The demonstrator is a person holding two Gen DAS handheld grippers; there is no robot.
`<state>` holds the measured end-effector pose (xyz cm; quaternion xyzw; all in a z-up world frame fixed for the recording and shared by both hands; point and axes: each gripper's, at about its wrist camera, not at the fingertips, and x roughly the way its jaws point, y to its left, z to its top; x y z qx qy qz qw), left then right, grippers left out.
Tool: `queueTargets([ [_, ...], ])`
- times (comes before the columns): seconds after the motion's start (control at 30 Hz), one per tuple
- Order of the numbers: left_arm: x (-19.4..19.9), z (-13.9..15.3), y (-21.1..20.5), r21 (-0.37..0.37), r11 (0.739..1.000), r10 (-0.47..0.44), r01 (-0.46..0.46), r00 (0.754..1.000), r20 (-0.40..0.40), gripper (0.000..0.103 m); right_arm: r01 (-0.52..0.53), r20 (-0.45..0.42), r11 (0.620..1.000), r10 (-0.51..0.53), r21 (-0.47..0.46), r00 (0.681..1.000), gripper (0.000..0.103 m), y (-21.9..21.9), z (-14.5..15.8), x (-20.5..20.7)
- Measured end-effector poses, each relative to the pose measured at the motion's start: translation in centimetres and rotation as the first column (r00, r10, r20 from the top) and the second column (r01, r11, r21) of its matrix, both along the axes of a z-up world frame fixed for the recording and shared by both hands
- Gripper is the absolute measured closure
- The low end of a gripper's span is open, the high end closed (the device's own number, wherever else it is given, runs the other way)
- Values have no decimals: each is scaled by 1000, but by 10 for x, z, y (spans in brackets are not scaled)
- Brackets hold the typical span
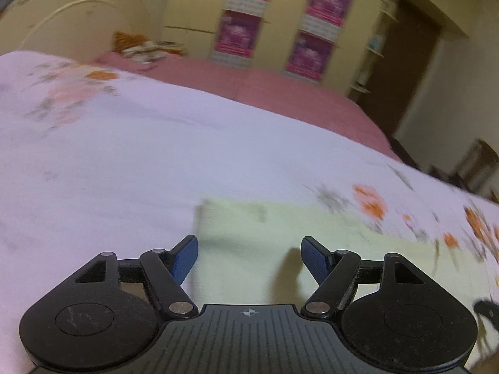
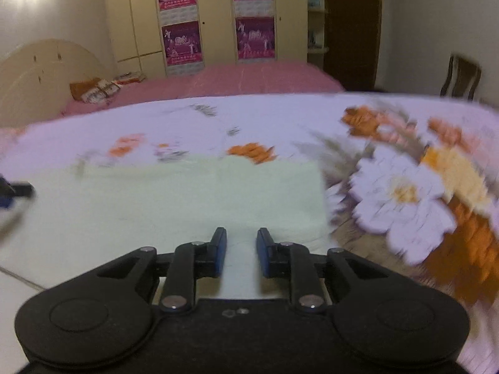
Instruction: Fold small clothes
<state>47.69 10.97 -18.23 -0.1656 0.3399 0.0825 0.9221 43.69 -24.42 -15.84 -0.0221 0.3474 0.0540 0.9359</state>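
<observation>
Both tools empty: left tool (image 1: 249, 257) wide, right tool (image 2: 240, 251) narrower, over cloth (image 2: 174, 199).

Pale yellow-green cloth (image 2: 193, 199) on a white sheet (image 1: 124, 155) printed with orange flowers. Pink bedspread (image 2: 249, 78) at 12 o'clock. Black grippers carry blue pads (image 2: 220, 251).

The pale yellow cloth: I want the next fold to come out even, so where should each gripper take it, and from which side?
The pale yellow cloth lies flat on the floral sheet, so only its edges offer a pinch. I'd take the near corners: the left gripper at its left edge, the right gripper toward the right edge, both coming in low from the near side. Both are open.
</observation>
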Motion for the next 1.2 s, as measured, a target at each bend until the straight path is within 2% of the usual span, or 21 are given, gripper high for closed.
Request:
queueTargets([
  [0.03, -2, 1, 0, -16, 1000, -9, 9, 1000, 3, 29, 11, -8, 1000, -11, 21, 1000, 83, -3, 2, 0],
  [0.1, -4, 0, -6, 29, 999, -38, 38, 999, 5, 29, 7, 0, 999, -7, 39, 1000, 81, 0, 7, -4],
  [0.23, -15, 5, -19, 80, 994, -71, 70, 997, 12, 29, -41, 21, 999, 41, -22, 999, 78, 15, 5, -10],
  [0.33, -15, 7, -31, 134, 986, -90, 95, 995, -43, 29, -40, 12, 997, 41, -63, 999, 77, 19, -1, -9],
  [0.43, -19, 13, -37, 176, 980, -78, 90, 994, -73, 29, -21, -12, 999, 20, -41, 1000, 77, 16, 7, -7],
  [0.53, -27, 27, -47, 173, 979, -97, 107, 993, -63, 29, -31, 11, 1000, 31, -1, 999, 74, 16, 21, -15],
  [0.7, -33, 42, -77, 161, 969, -184, 190, 982, -51, 29, -79, 10, 996, 79, 34, 997, 70, 31, 29, -25],
  [0.83, -34, 34, -99, 155, 959, -226, 235, 971, -76, 29, -130, 5, 991, 130, 24, 991, 70, 52, 25, -32],
  [0.93, -37, 16, -106, 190, 949, -234, 251, 966, -106, 29, -161, -26, 987, 160, -25, 987, 69, 62, 13, -33],
  [1.0, -42, 12, -107, 233, 936, -253, 266, 964, -83, 29, -162, -32, 985, 160, -53, 987, 69, 55, 4, -33],
  [1.07, -45, 12, -104, 234, 934, -257, 270, 963, -84, 29, -143, -15, 985, 142, -100, 990, 67, 43, 2, -35],
  [1.2, -46, 16, -103, 239, 936, -242, 257, 966, -90, 29, -84, -9, 993, 84, -81, 996, 67, 8, 3, -36],
])
